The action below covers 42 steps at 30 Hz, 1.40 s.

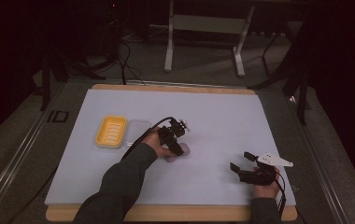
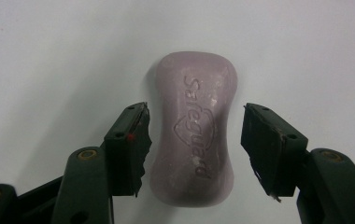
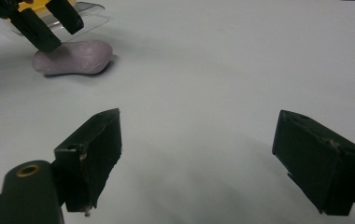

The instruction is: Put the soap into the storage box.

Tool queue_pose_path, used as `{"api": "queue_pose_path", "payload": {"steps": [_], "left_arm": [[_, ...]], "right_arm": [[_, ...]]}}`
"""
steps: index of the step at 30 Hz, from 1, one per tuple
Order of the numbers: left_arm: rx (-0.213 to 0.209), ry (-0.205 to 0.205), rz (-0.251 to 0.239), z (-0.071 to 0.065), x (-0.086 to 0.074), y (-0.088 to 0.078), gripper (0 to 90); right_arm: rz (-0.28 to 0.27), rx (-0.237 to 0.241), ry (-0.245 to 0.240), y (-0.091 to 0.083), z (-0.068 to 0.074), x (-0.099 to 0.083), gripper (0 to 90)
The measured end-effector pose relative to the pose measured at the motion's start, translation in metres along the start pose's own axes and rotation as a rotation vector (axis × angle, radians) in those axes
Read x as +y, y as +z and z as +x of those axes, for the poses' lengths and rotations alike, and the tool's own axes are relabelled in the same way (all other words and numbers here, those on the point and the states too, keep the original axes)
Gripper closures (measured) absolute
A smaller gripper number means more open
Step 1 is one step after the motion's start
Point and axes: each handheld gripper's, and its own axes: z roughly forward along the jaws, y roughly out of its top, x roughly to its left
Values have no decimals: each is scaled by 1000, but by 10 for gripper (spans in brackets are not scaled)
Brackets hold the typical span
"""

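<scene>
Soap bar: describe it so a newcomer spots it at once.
On the white table mat, look right of the yellow soap dish, under the left gripper. The soap bar lies flat between its open jaws: pale purple, waisted, stamped "Safeguard", the only purple thing there.

the left gripper (image 2: 193, 140) is black, with two thick jaws ending in flat rectangular pads (image 2: 130, 149). one pad has a ragged, torn edge and a small red dot. brass-coloured rings (image 2: 88, 154) sit in the arms behind the pads. a black cable (image 1: 144, 133) trails from it, and small pale knobs (image 1: 183, 125) stick out of its top. the sleeve (image 1: 119, 184) on that arm is dark grey-green.

the right gripper (image 3: 196, 161) is black too, with blocky pads scuffed pale at the corners and a brass ring (image 3: 27, 169) on one arm. a pale three-cornered plate (image 1: 274, 160) with dark holes sits on top, and a thin red wire (image 1: 278, 175) runs beside its black cable.
</scene>
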Motion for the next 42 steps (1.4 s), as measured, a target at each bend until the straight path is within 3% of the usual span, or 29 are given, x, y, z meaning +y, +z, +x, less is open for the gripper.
{"api": "queue_pose_path", "payload": {"steps": [24, 42], "left_arm": [[-22, 13, 62, 0, 4, 16, 406], [-13, 13, 118, 2, 7, 28, 417]], "right_arm": [[0, 0, 0, 0, 0, 0, 155], [1, 1, 1, 0, 0, 0, 155]]}}
